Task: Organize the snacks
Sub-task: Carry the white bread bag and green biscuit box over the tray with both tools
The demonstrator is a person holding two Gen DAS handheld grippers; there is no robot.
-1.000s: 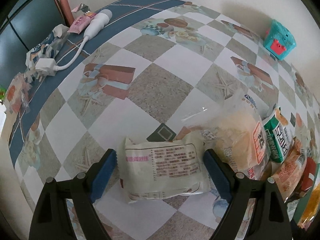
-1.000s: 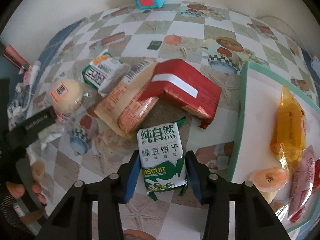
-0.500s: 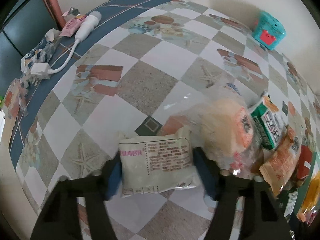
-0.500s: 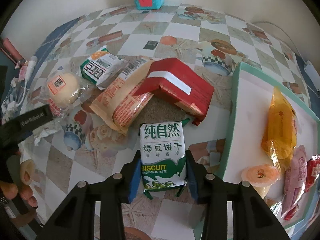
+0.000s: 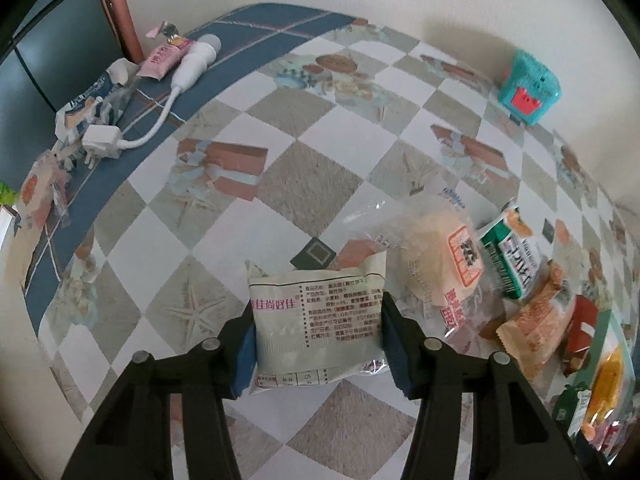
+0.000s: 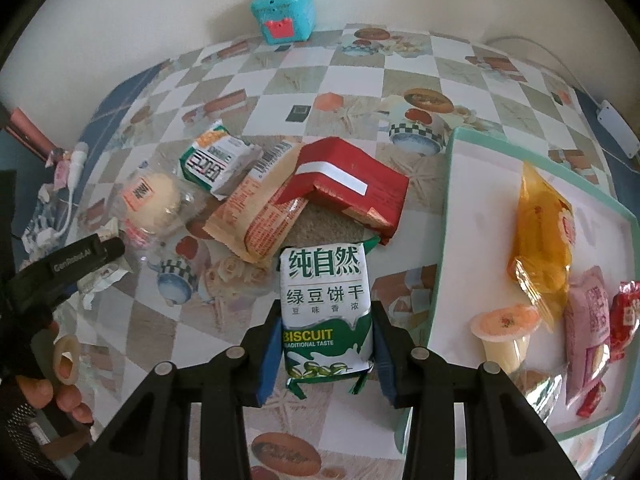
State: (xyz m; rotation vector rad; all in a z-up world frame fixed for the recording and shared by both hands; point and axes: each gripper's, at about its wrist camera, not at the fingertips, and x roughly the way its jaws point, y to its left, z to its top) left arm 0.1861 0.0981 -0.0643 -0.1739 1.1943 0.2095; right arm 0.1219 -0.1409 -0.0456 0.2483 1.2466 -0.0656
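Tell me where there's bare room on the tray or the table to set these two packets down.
The tray is bare along its left side, between its rim and the orange bag; its right side is packed. The table is bare between the white cord and the teal toy. The pile around the red pack is crowded.

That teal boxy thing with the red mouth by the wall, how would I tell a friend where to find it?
Start at the checkered tablecloth and follow it to its far edge, against the pale wall. There stands a small teal plastic box-shaped toy with a red mouth on its front. It stands alone and is hard-sided; the snack packets lie crinkly nearer the middle.
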